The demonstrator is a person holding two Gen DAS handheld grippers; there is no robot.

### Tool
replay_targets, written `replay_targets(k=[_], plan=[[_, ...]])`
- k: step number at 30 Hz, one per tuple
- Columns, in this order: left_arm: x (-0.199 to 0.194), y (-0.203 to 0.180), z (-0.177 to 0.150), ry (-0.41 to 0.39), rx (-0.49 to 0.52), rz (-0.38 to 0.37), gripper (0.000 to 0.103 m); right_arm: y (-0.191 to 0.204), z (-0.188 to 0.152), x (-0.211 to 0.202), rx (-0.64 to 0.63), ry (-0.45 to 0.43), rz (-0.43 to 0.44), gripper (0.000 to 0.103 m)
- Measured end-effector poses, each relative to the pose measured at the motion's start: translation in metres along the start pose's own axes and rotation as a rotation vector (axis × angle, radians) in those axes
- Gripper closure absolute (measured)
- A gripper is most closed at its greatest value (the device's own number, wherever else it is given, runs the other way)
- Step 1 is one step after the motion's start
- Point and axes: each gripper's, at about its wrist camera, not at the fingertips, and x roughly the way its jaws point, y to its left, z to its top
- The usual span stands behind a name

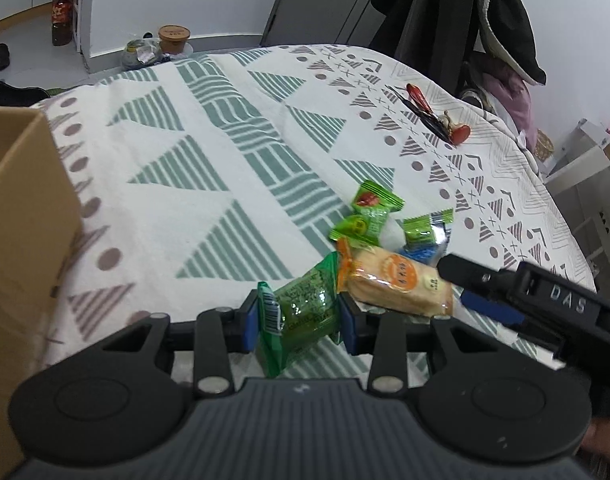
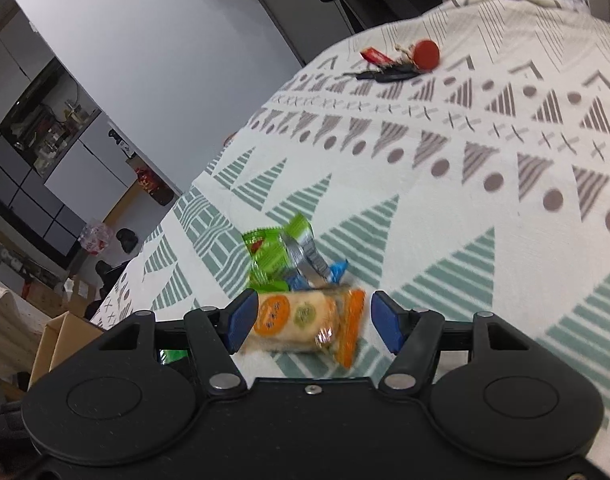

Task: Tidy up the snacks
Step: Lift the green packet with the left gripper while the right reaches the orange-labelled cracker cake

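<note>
A: What has your left gripper got?

B: Your blue pads pinch a green snack packet, just on the near side of the orange cracker pack.

A: And your right gripper?

B: It's spread around that cracker pack; the right pad stands clear of it. The cardboard box sits well left of the cracker pack, the keys far behind it on the patterned cloth.

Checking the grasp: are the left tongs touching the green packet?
Touching. In the left wrist view, both blue pads of the left tongs press the green packet's sides.
</note>
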Motion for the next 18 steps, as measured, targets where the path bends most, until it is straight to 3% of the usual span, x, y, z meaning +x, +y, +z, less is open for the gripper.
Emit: replay_targets(k=[10,18], plan=[[-0.013,0.023,0.003,-0.010,0.004,-0.003,0.064,0.024,0.008,0.012,-0.106,-0.015,0.005,0.040],[-0.022,0.037,0.002,-0.013,0.022,-0.035,0.064,0.035,-0.007,0.022,-0.173,0.073,-0.054,0.040]])
